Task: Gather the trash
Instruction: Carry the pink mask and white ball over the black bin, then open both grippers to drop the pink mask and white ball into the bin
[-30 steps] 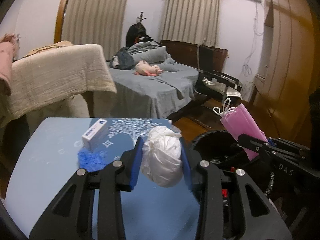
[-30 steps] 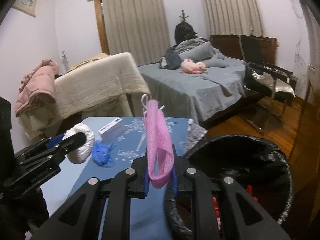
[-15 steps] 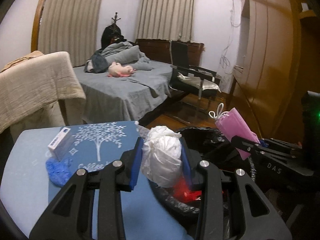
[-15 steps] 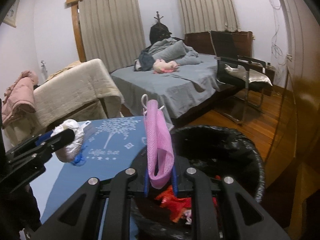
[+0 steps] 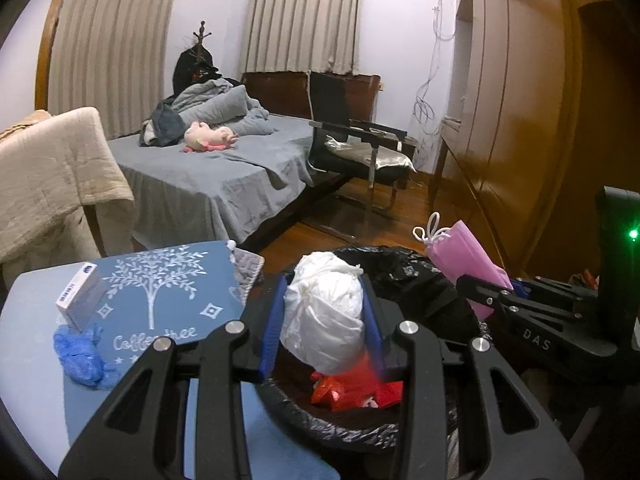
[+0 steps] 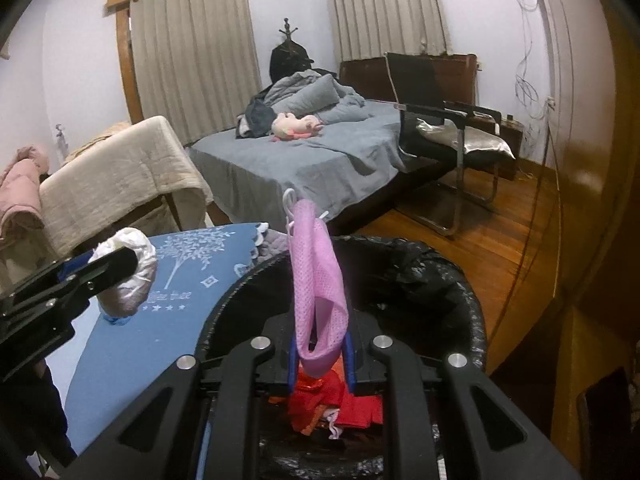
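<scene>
Pinching a crumpled white wad (image 5: 326, 312) between its blue pads, the left hand-held gripper (image 5: 324, 322) hangs over the near rim of the black-lined trash bin (image 5: 404, 264), with red wrappers (image 5: 352, 390) visible in the bin directly beneath the wad. The right hand-held gripper (image 6: 320, 354) is pressed together on a folded pink face mask (image 6: 318, 284), which stands upright above the bin's open mouth (its white ear loops at the top). Seen from the right wrist, the bin's rim (image 6: 472, 304) curves wide around the mask, leaving open room on every side inside the liner. The bin stands tight against the edge of the table (image 5: 32, 360), whose blue tree-print mat (image 5: 160, 288) reaches almost to the rim. On the table, well apart from the bin, lie a small white box (image 5: 78, 288) and a crumpled blue glove (image 5: 78, 354), just beside each other. Beyond the bin, bare wooden floor (image 6: 500, 236) lies open toward a chair (image 6: 448, 128) and a bed (image 6: 312, 160).
</scene>
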Available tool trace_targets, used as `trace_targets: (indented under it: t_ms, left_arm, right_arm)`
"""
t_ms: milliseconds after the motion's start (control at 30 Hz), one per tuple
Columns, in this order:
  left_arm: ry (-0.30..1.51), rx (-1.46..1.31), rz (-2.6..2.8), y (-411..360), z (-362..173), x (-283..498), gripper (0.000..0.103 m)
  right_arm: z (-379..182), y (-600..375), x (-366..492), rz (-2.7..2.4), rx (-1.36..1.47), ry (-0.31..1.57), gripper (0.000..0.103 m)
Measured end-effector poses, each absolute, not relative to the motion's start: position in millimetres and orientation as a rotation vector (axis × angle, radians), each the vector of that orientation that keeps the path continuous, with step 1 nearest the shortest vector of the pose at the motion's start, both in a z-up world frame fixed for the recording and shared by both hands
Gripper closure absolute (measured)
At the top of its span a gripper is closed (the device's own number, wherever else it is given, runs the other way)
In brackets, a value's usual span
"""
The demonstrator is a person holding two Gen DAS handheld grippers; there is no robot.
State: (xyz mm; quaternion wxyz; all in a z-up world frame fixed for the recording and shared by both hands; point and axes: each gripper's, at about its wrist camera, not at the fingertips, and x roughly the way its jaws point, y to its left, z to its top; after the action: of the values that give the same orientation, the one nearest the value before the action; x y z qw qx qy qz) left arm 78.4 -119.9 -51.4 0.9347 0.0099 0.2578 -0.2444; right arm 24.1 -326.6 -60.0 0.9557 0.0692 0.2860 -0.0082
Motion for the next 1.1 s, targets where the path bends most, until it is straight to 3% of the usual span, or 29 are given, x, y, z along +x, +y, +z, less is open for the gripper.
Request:
trace_targets:
  t_ms: [867, 1000, 1100]
  left_arm:
    - [0.62, 0.063, -0.62, -190, -105, 139, 0.068]
    - [0.648, 0.053, -0.635, -195, -111, 147, 0.056]
    - [0.662, 0.031, -0.637, -190, -113, 151, 0.043]
  right_arm:
    - [-112, -387, 62, -0.116, 0.161, 0.688, 0.086]
    - [-121, -392, 67, -0.128, 0.164, 0.711, 0.085]
    - [-129, -393, 70, -0.134, 0.16, 0.731, 0.066]
